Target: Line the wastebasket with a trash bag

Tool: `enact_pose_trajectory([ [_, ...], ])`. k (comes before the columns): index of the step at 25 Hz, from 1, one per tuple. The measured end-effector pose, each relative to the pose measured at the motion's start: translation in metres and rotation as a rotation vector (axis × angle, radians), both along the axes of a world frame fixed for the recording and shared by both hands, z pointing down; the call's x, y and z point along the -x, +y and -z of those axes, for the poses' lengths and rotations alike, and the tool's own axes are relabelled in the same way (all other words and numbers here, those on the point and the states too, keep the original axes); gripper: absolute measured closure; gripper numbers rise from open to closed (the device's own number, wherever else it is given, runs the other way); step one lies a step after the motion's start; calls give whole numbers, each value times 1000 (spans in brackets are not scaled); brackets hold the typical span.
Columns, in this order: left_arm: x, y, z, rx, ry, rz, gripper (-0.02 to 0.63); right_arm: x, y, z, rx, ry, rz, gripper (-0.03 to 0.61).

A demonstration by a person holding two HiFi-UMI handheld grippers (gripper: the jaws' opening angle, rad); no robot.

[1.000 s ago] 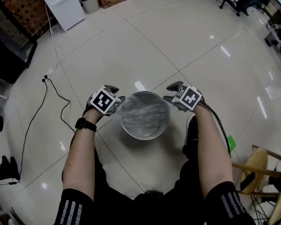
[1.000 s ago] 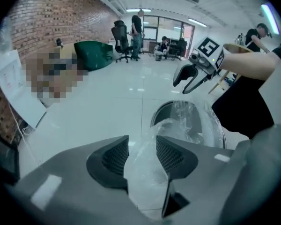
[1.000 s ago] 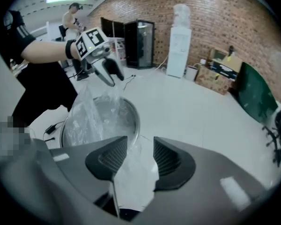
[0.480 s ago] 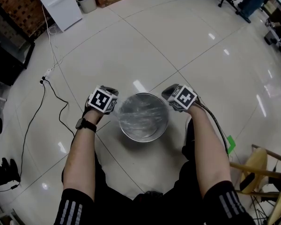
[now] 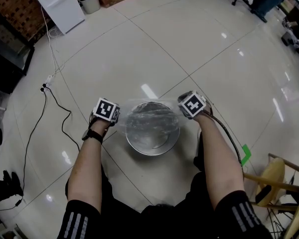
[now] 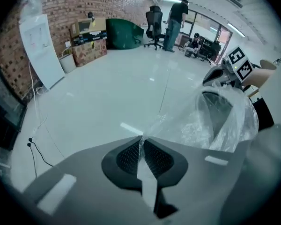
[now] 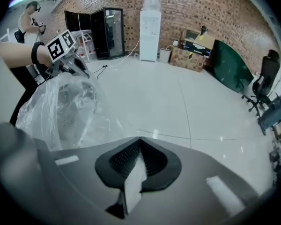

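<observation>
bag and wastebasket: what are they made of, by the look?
The bag: thin clear plastic film, glossy; it crinkles and is see-through. The wastebasket: probably metal, judging by its silvery sheen; coated plastic can't be excluded.

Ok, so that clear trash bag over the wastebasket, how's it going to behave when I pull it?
Probably floppy and very light: the trash bag drapes and wrinkles between the left tongs and right tongs. Its thin clear film looks apt to stretch or tear if tugged hard over the wastebasket rim.
</observation>
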State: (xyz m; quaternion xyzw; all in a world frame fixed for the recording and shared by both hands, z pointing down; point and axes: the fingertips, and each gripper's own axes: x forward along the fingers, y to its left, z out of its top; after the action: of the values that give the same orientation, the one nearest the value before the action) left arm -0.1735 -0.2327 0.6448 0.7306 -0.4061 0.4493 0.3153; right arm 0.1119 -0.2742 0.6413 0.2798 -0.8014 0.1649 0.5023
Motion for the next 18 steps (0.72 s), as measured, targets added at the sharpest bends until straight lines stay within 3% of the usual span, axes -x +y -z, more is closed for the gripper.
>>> enact_pose_trajectory([
  [4,-10,36,-35,193,16,-82,573,-4,26,-33,152,13,28,572],
  [7,-13,47,-40,240,60,-93,507,-10,45,-46,256,9,0,533],
  [10,-14,41,-28,199,89,-90,495,-8,38,-32,267,-89,-92,468],
  [14,-12,29,-6,122,162,-24,462,-14,14,-2,184,-208,-188,465],
  [18,0,28,13,60,173,5,449,-24,8,40,116,-284,-211,465],
])
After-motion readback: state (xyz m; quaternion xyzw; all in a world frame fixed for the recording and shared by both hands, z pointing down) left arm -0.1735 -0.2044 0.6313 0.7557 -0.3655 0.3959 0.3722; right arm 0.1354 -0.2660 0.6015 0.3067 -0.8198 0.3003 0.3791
